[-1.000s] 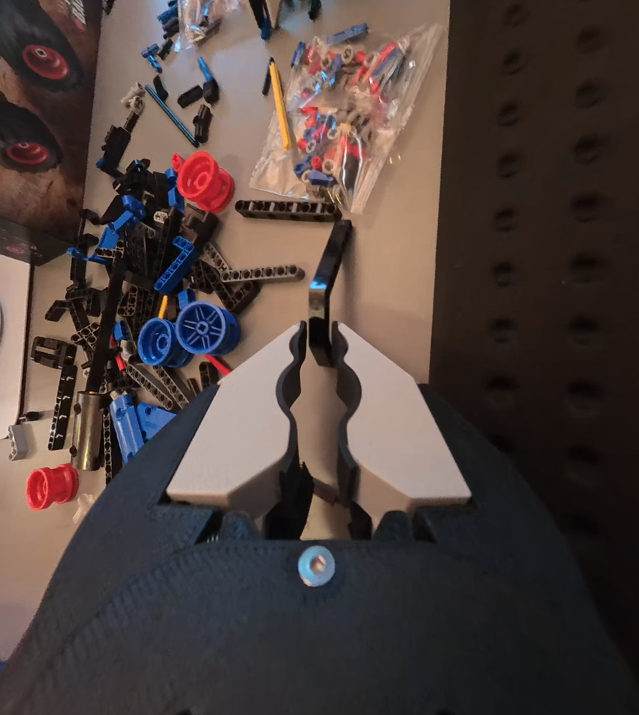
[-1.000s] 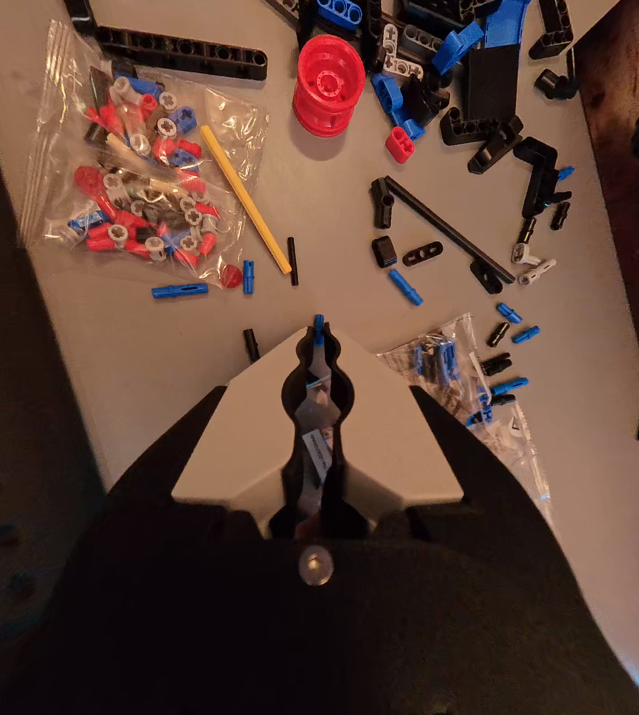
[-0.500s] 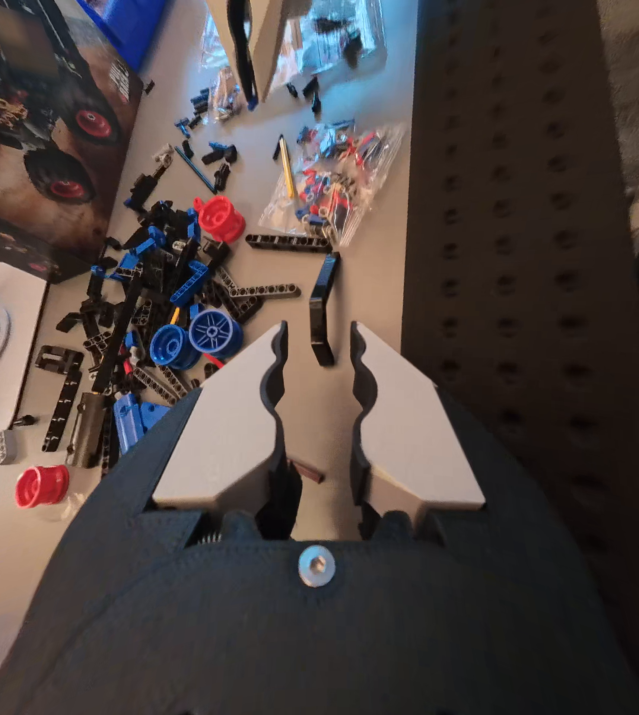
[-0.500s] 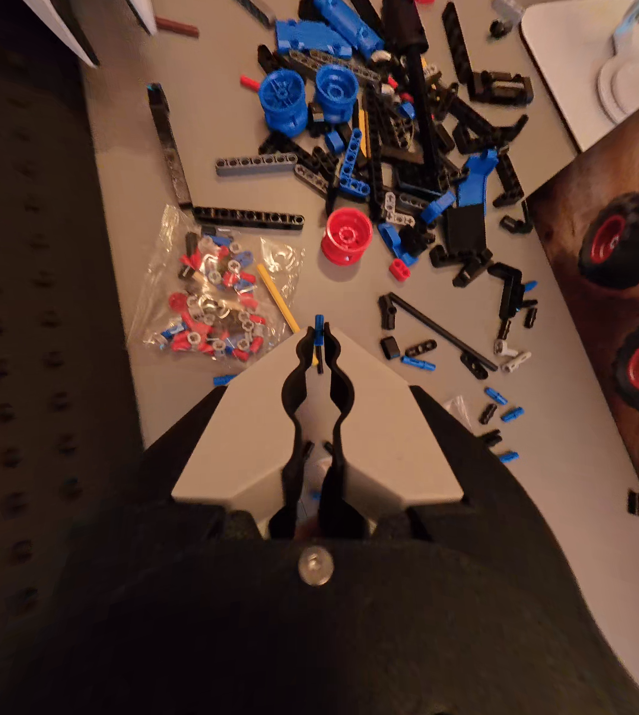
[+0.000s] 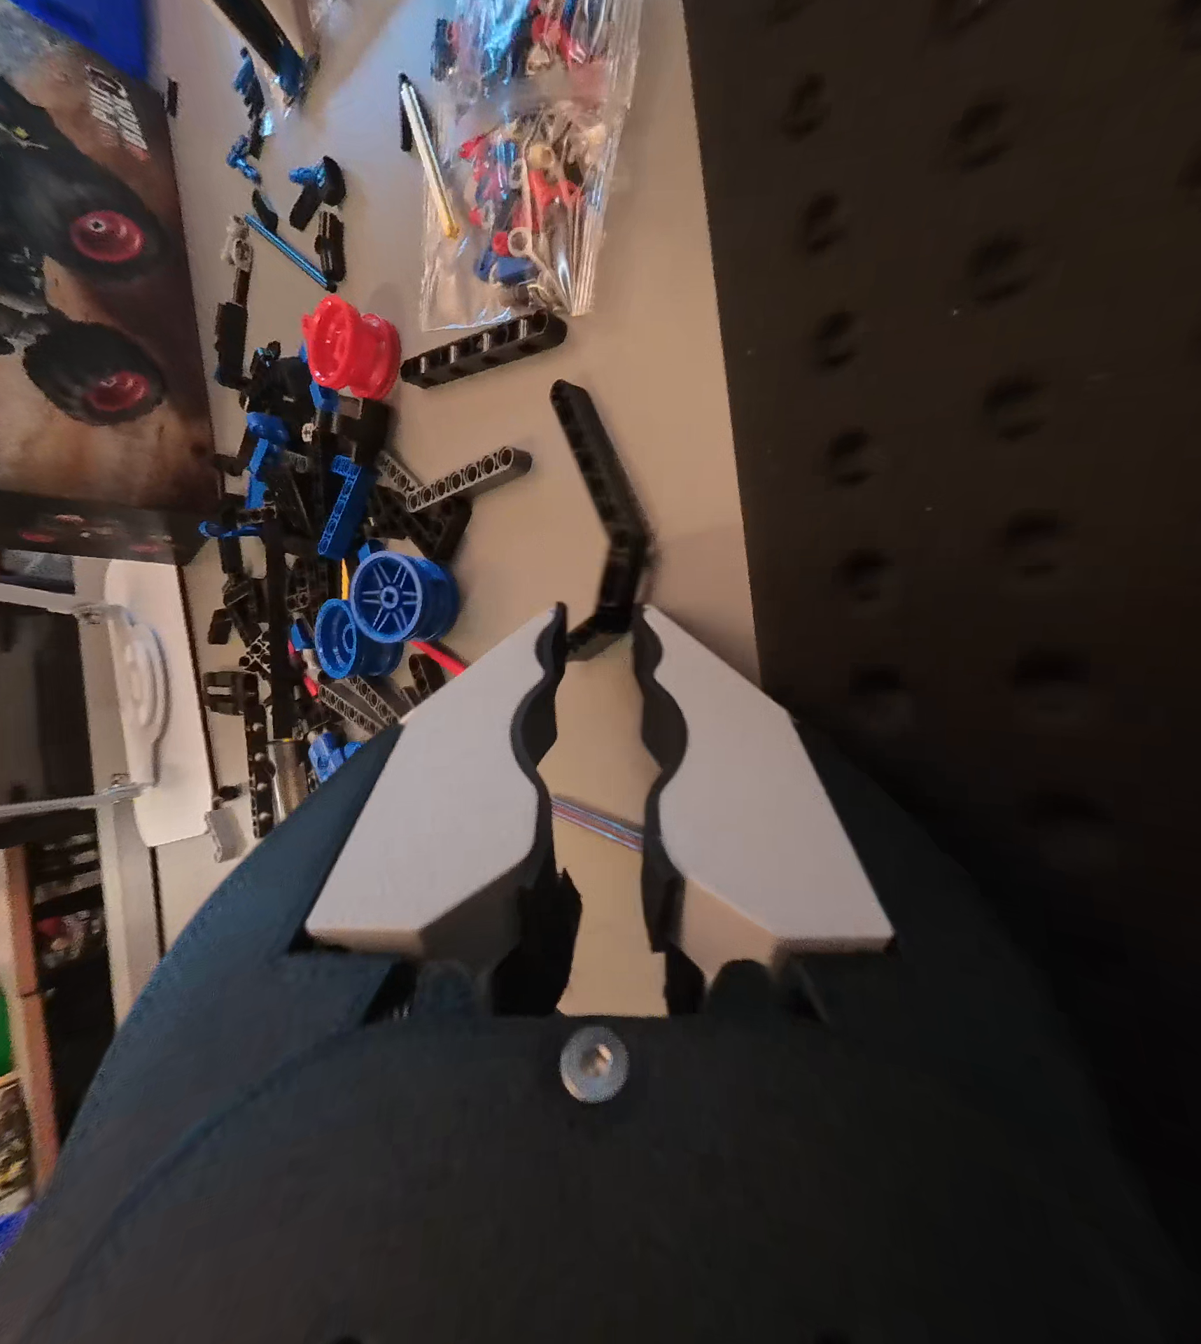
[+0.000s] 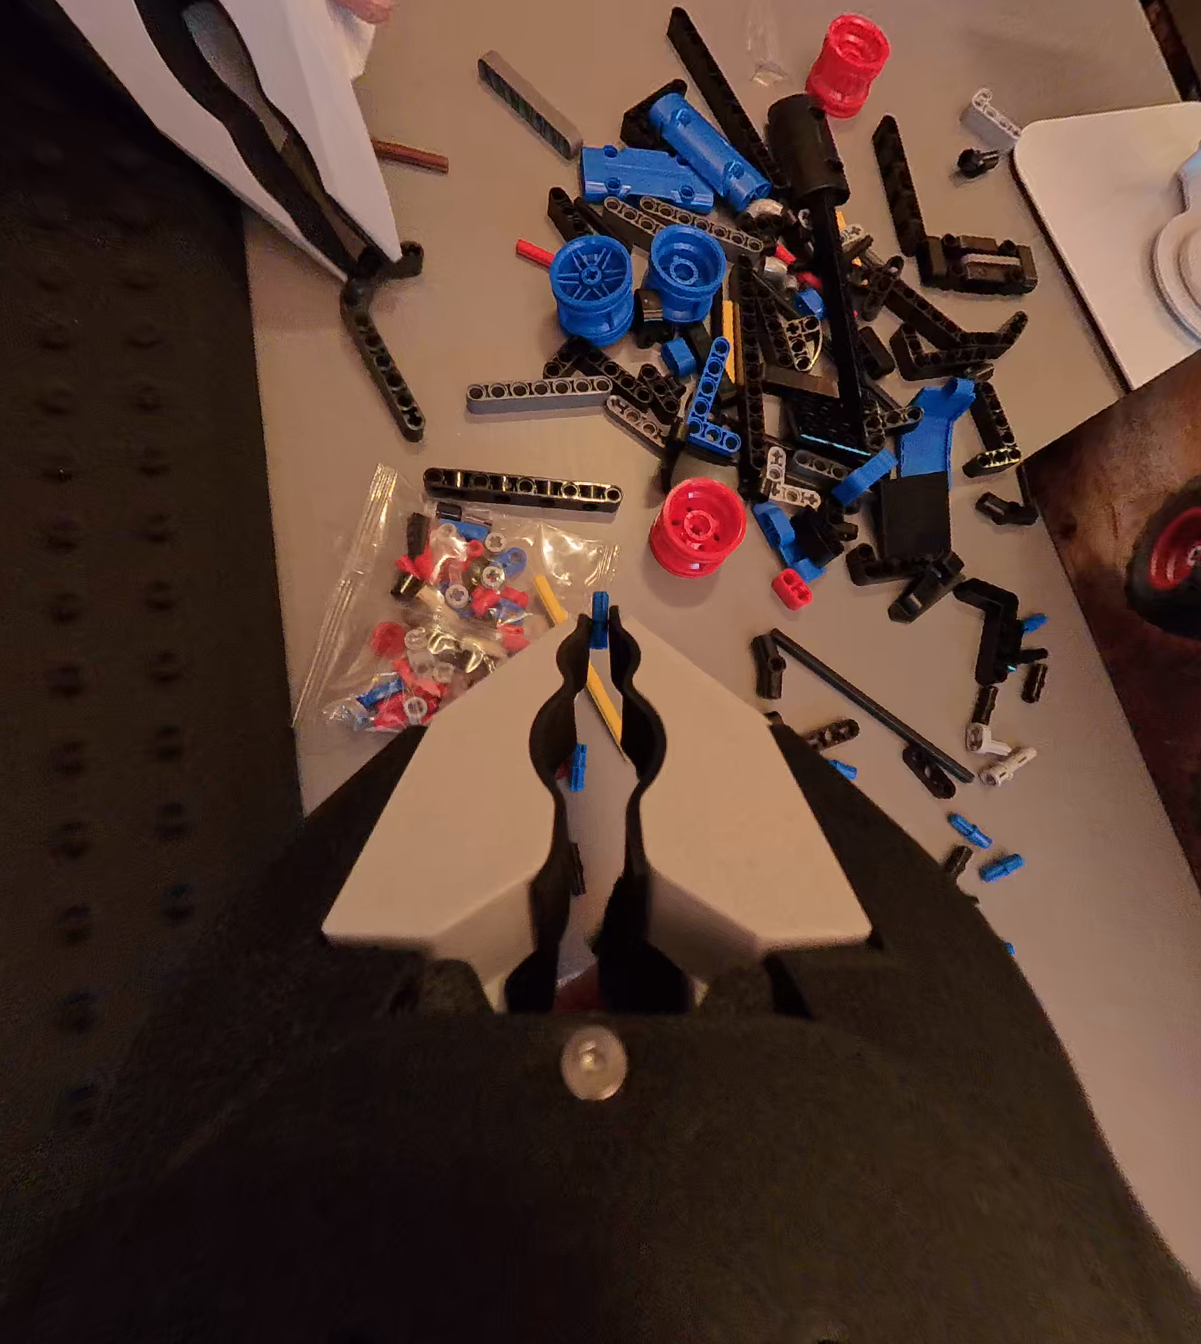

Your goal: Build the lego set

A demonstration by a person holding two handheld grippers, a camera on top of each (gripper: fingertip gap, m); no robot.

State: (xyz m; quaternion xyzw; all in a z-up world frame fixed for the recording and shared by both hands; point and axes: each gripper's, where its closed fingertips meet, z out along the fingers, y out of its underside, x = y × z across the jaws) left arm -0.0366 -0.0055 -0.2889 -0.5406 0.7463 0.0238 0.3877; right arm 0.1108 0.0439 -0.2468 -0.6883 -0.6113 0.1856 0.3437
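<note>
Since half a second ago the left tongs [image 5: 597, 631] have come down around the near end of the black angled beam [image 5: 601, 502], which has swung round on the counter [image 5: 663, 305] and now lies skewed. Their tips stand slightly apart, touching the beam's end; whether they grip it firmly I cannot tell. The right tongs [image 6: 599, 631] are pressed together, pinching a small blue pin [image 6: 598, 609] above the bag of small connectors [image 6: 452, 604]. The step in hand looks like fitting the pin into the beam. Next, the left tongs likely need to steady the beam so a hole faces the pin.
</note>
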